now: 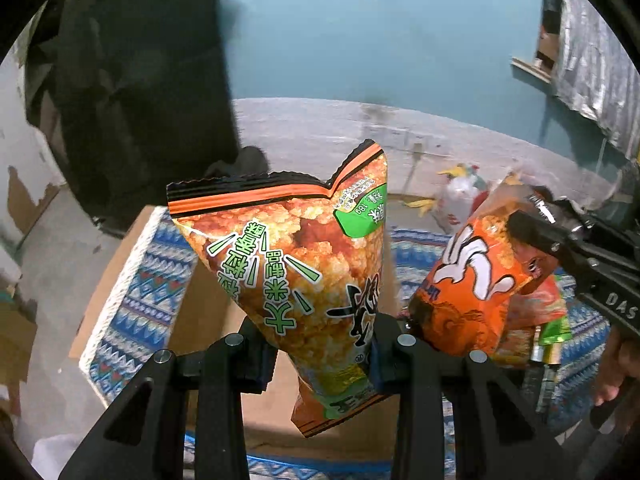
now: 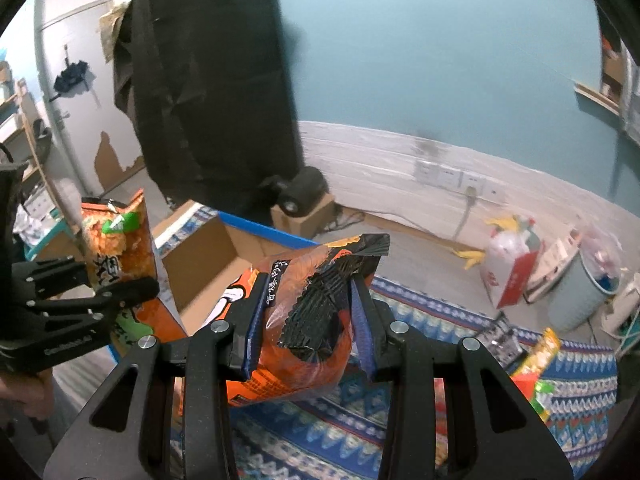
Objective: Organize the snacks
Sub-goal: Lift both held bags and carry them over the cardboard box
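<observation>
Two snack bags hang above the cardboard box [image 1: 208, 320]. On the left wrist view, our left gripper [image 1: 320, 356] fingers clamp the rice-cracker bag [image 1: 296, 256]. On the right wrist view, our right gripper [image 2: 306, 320] fingers squeeze the orange snack bag [image 2: 304, 344] over the patterned cloth [image 2: 440, 332].

Teal wall [image 2: 440, 60], white baseboard [image 2: 380, 164], grey floor [image 1: 60, 248], peeling door [image 2: 80, 80]

Blk gripper [image 1: 320, 354], silver pivot screws

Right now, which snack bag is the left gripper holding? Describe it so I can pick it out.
Above the open cardboard box, the left gripper pinches a puffed-rice bag. Unlike the plainer orange bag in the right gripper, it has green lettering and a black-striped top seal.
</observation>
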{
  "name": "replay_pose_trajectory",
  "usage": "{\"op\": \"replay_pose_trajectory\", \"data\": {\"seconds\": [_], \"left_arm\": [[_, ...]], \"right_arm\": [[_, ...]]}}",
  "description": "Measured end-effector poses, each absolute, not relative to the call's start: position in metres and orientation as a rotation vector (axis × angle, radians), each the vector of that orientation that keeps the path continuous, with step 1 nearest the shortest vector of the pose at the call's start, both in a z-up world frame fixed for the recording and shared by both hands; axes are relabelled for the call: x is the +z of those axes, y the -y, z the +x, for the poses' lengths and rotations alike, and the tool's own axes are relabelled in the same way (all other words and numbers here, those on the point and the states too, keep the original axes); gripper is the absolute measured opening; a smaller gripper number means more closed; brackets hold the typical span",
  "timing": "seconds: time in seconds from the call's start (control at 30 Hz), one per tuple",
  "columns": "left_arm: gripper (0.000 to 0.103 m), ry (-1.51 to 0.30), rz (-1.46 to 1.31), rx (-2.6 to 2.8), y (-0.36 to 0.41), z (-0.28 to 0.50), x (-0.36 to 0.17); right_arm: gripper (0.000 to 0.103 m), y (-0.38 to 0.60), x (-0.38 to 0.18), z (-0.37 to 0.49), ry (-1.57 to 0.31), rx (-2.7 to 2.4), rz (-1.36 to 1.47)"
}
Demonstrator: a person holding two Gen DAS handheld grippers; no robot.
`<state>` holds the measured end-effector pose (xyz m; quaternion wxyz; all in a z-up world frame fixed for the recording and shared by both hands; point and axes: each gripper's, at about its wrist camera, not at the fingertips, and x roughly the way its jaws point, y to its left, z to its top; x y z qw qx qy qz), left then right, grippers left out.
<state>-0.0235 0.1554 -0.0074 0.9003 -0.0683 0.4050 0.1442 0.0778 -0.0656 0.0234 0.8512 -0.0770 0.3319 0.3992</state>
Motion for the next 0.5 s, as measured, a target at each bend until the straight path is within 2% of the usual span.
{"op": "replay_pose_trajectory", "data": {"seconds": [0.33, 0.4, 0.47, 0.5], "left_arm": [[0.037, -0.956, -0.205, 0.371, -0.203, -0.026, -0.050], [0.053, -0.985, -0.213, 0.386, -0.208, -0.023, -0.056], [0.063, -1.010, -0.215, 0.408, -0.212, -0.022, -0.060], [0.065, -1.012, -0.215, 0.420, -0.214, -0.024, -0.061]], "right_arm": [[0.037, 0.003, 0.011, 0.068, -0.720, 0.900, -0.203], [0.037, -0.004, 0.008, 0.066, -0.727, 0.903, -0.209], [0.037, -0.012, 0.005, 0.065, -0.733, 0.905, -0.216], [0.037, -0.015, 0.004, 0.064, -0.735, 0.906, -0.218]]}}
